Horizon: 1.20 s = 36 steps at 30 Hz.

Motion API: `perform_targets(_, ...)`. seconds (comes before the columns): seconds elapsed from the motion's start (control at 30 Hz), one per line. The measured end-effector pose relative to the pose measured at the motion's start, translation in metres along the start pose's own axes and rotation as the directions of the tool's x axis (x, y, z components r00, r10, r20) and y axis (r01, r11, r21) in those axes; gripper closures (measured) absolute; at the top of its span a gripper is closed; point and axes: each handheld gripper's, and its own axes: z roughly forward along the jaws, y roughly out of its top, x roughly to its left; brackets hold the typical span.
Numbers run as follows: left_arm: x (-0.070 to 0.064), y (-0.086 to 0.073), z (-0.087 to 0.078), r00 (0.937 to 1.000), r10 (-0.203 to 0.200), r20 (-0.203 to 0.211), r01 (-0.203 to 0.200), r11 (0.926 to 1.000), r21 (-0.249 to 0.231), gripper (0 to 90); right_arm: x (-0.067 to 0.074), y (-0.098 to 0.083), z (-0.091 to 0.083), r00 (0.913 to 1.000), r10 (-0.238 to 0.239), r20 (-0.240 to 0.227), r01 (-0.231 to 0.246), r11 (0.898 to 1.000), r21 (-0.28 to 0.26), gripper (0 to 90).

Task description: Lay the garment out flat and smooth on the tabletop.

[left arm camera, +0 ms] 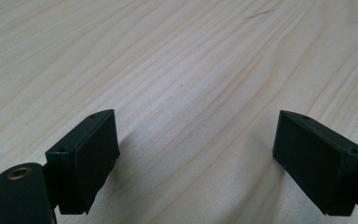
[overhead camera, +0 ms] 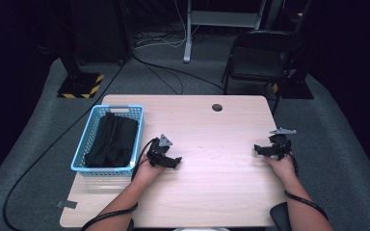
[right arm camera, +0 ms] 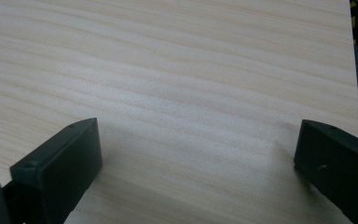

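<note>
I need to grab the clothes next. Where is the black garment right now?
In the high view, the folded black garment lies inside the blue basket at the table's left edge, just left of the open left gripper.

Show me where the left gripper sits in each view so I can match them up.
High view: the left gripper rests left of centre on the table, just right of the blue basket.
Left gripper view: its own open jaws rise from the bottom corners, with bare wood between.
Right gripper view: not in it.
Shared landmark: the table's pale wood grain.
</note>
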Motion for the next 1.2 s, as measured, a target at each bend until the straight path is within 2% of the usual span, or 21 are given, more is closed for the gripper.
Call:
perform_targets(0.3, -0.0009, -0.0007, -0.0008, 0.9998, -0.015, -0.014, 0.015, 0.9999, -0.001, 13.7, 0.0001, 0.0000, -0.0001, 1.0000, 0.002, 0.001, -0.002, 1.000, 0.001, 0.0)
perform_targets(0.83, -0.0008, -0.0018, -0.0029, 0.9999, -0.013, -0.010, 0.013, 0.9999, 0.003, 13.8, -0.0001, 0.0003, 0.0003, 1.0000, -0.001, 0.000, 0.001, 1.000, 0.000, 0.0)
perform_targets(0.9, 0.0003, -0.0017, -0.0048, 0.9996, -0.026, 0.008, 0.026, 0.9996, 0.006, 14.1, -0.0002, 0.0004, 0.0003, 1.0000, -0.001, -0.001, 0.001, 1.000, 0.000, 0.0)
perform_targets(1.2, 0.0027, -0.0010, -0.0077, 0.9978, -0.063, 0.020, 0.063, 0.9980, 0.006, 15.0, -0.0002, 0.0004, 0.0003, 1.0000, -0.004, -0.003, 0.004, 1.000, 0.000, 0.0)
